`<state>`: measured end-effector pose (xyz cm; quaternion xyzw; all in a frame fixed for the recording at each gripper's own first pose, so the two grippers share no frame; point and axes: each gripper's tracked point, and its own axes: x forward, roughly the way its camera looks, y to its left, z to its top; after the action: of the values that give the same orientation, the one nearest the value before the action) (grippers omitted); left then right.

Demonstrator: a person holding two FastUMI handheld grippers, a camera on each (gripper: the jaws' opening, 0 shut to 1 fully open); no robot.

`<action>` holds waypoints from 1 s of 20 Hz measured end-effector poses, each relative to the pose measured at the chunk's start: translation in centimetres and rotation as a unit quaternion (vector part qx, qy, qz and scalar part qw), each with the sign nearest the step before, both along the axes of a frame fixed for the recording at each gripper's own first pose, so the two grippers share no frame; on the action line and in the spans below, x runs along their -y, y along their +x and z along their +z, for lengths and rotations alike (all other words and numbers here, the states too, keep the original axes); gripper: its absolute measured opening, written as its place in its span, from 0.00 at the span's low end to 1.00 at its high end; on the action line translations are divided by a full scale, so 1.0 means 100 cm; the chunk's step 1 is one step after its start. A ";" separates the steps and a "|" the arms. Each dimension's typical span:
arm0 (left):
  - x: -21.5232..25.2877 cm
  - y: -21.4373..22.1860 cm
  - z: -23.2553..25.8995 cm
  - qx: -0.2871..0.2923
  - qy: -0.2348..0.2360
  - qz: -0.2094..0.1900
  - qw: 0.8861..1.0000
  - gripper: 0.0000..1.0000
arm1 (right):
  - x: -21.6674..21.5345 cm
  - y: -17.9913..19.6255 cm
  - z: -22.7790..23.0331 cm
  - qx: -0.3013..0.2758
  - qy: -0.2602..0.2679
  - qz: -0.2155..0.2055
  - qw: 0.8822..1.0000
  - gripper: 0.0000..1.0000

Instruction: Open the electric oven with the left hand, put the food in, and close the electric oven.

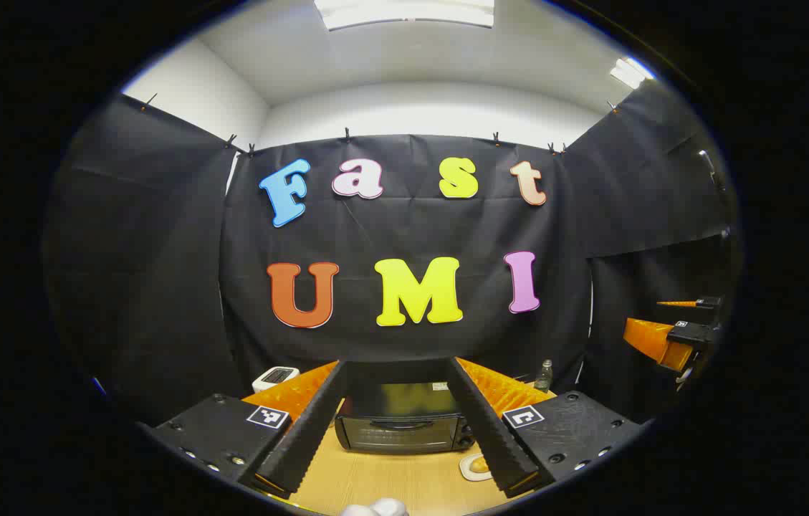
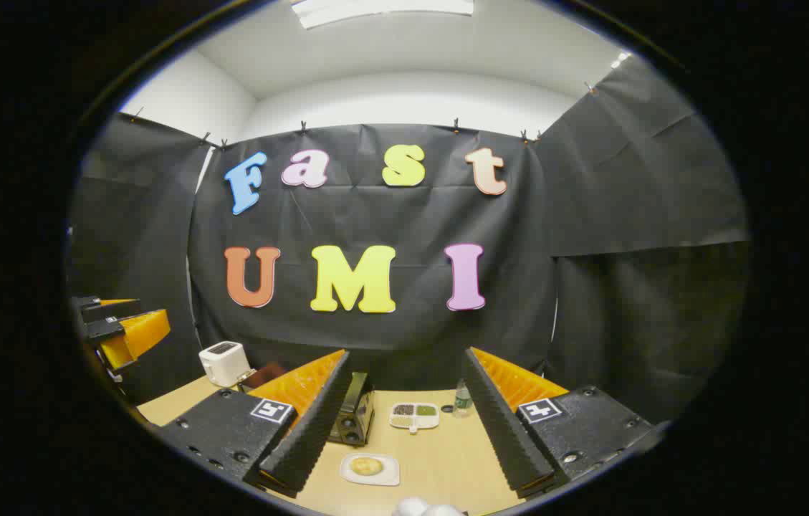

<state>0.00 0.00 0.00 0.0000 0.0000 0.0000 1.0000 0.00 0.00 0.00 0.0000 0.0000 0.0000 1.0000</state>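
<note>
Altogether: one black electric oven with a dark glass door [image 1: 401,424], one pale round piece of food [image 2: 366,466] on one white rectangular plate [image 2: 370,469], one white toaster [image 2: 223,362], one white sectioned dish of dark and green fillings [image 2: 414,415], one small clear plastic bottle [image 2: 462,399], all on one light wooden table [image 2: 440,466].

Seen in the left gripper view: left gripper [image 1: 394,479] spread wide, holding nothing, oven framed squarely between its two fingers and farther off on the table, door shut. Plate with the food just beside the right finger, near the oven's front right corner, partly hidden by that finger. Toaster behind the left finger; bottle beyond the right one. Right gripper far off at the right edge.

Seen in the right gripper view: right gripper [image 2: 405,473] likewise spread wide and empty. Plate with the food between its fingers, nearer the left finger, apart from both. Oven half hidden behind the left finger. Sectioned dish and bottle farther back between the fingers. Left gripper at the far left edge.
</note>
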 end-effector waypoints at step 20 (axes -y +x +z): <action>0.000 0.027 -0.057 -0.015 0.002 0.013 1.000 0.93 | 0.000 0.013 -0.003 -0.001 0.006 0.014 1.000 0.99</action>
<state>2.65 -0.02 -5.67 0.0022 0.0147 0.0130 0.9998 1.30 0.04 -0.29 0.0058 0.0014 0.0143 0.9999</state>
